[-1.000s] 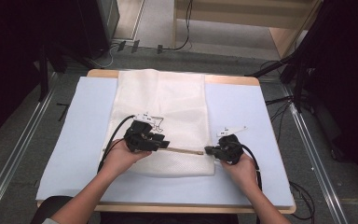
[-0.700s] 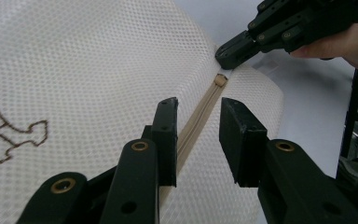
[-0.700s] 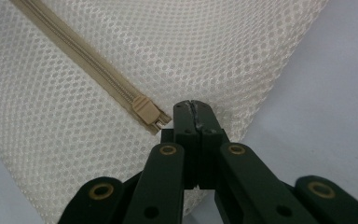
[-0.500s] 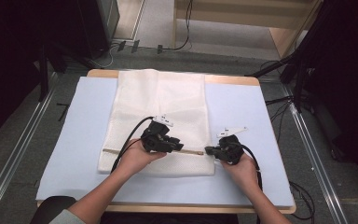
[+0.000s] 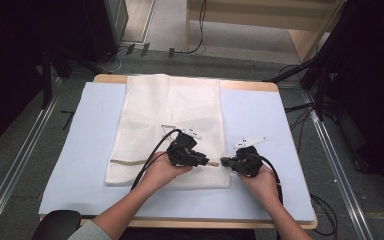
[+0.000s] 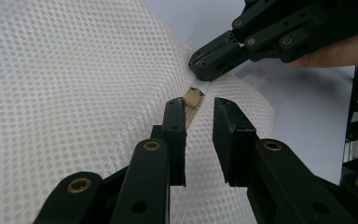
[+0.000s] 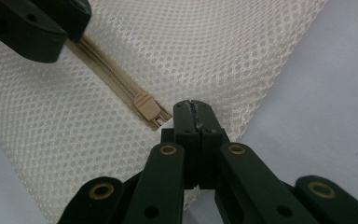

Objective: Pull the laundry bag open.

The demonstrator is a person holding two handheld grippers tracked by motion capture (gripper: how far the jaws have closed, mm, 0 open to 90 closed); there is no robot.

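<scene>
A white mesh bag point(image 5: 172, 110) lies flat on the light blue mat point(image 5: 90, 130), with a beige zipper point(image 5: 130, 161) running near its front edge. My left gripper point(image 5: 209, 162) sits low over the zipper's right end. Its jaws point(image 6: 199, 106) have just been closing and stand a little apart astride the zipper line, with the beige slider point(image 6: 193, 98) just beyond their tips. My right gripper point(image 5: 225, 161) faces it from the right, shut on the bag's edge beside the zipper end. In the right gripper view its jaws point(image 7: 192, 106) pinch the mesh next to the slider point(image 7: 147, 108).
The mat covers a wooden table point(image 5: 245, 86). Bare mat lies left and right of the bag. Cables trail from both grippers toward the person's arms point(image 5: 130, 210). Dark stands and floor cables point(image 5: 300, 107) surround the table.
My left gripper has slid right along the zipper toward the right gripper, leaving the beige zipper line showing behind it. The right gripper has stayed put.
</scene>
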